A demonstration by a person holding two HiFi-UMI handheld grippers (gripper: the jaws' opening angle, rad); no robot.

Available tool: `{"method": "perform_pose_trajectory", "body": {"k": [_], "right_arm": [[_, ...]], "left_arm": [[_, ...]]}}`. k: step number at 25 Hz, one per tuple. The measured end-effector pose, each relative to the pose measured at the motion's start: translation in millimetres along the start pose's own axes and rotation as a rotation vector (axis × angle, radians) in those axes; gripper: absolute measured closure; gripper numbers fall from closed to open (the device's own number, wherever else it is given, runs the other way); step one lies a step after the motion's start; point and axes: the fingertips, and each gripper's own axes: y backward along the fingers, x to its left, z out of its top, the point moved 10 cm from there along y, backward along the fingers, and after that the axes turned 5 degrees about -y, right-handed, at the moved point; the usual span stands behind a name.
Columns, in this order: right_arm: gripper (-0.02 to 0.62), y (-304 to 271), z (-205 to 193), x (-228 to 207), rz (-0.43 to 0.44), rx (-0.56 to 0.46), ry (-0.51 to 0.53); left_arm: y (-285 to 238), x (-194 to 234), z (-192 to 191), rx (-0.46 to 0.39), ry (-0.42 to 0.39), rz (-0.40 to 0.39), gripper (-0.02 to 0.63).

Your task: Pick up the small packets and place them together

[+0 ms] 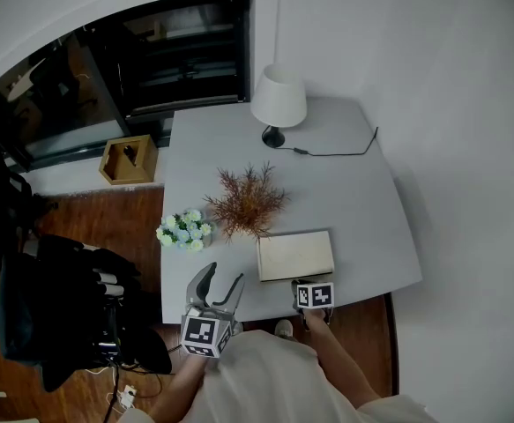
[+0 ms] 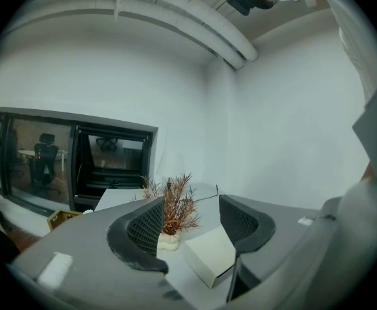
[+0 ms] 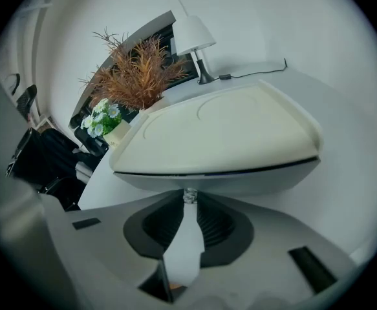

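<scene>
Right gripper view shows my right gripper tipped down at the table, its jaws drawn almost together and pinching a small packet by a crinkled, shiny end. The packet sits right at the near wall of the cream box. I judge it light, thin and soft, with slick film that could slide out of so shallow a bite, so the crimped end seam is the place to hold, taken a little deeper between the pads if I can. No other packet shows in any view. My left gripper hangs nearly level over the table's near edge, jaws wide apart with nothing in them, and only the dried plant and the box show far beyond.
</scene>
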Motion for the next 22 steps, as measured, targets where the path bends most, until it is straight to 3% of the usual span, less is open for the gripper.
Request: {"method": "perform_pose_trajectory", "body": {"k": [9, 22], "right_arm": [[0.527, 25.1, -47.7, 2.0, 0.026, 0.088, 0.003], [0.528, 42.0, -86.5, 9.2, -0.007, 0.193, 0.062]], "left_arm": [[-1.8, -4.5, -2.1, -0.002, 0.008, -0.044, 0.354], [2.5, -14.7, -2.3, -0.005, 0.012, -0.088, 0.354]]}}
